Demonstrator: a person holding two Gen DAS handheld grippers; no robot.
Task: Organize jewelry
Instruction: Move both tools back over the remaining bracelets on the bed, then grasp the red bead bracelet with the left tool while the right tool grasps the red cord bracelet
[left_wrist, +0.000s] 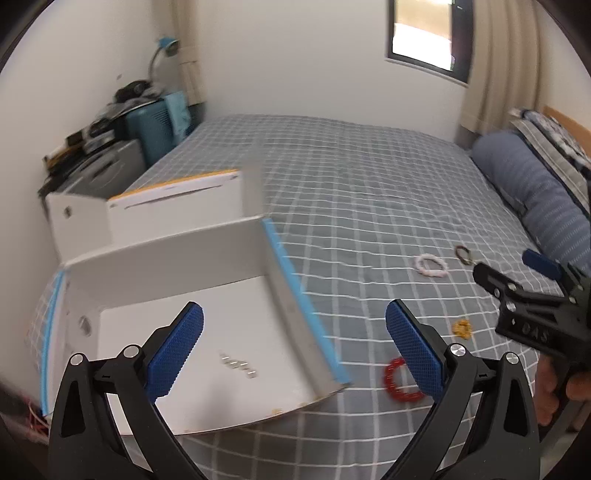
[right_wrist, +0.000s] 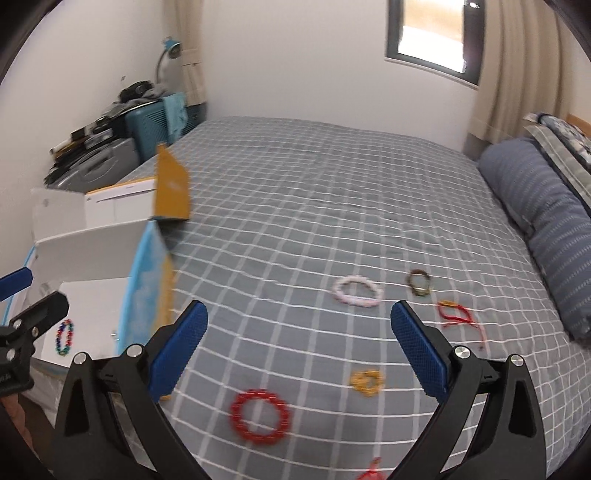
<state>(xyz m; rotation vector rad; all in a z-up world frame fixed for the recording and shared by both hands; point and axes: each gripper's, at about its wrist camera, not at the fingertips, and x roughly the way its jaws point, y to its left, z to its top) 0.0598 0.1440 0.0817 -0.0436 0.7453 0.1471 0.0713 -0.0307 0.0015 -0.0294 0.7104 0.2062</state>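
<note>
From the left wrist camera, the left gripper (left_wrist: 294, 343) hangs released, its textured blue pads spread wide and holding nothing, over an open white cardboard box with pale blue edging (left_wrist: 295, 280) resting on the grey, white-checked bedspread (left_wrist: 332, 177). A glossy red beaded bracelet (left_wrist: 400, 380) lies just beside the box. From the right wrist camera, the right gripper (right_wrist: 299, 347) is likewise spread and empty above the bedspread, where a pink beaded bracelet (right_wrist: 357, 291), a dark beaded ring (right_wrist: 419, 282), a crumpled yellow bracelet (right_wrist: 366, 382) and a red cord (right_wrist: 458, 316) lie apart; a multicoloured bead bracelet (right_wrist: 64, 336) rests inside the box.
</note>
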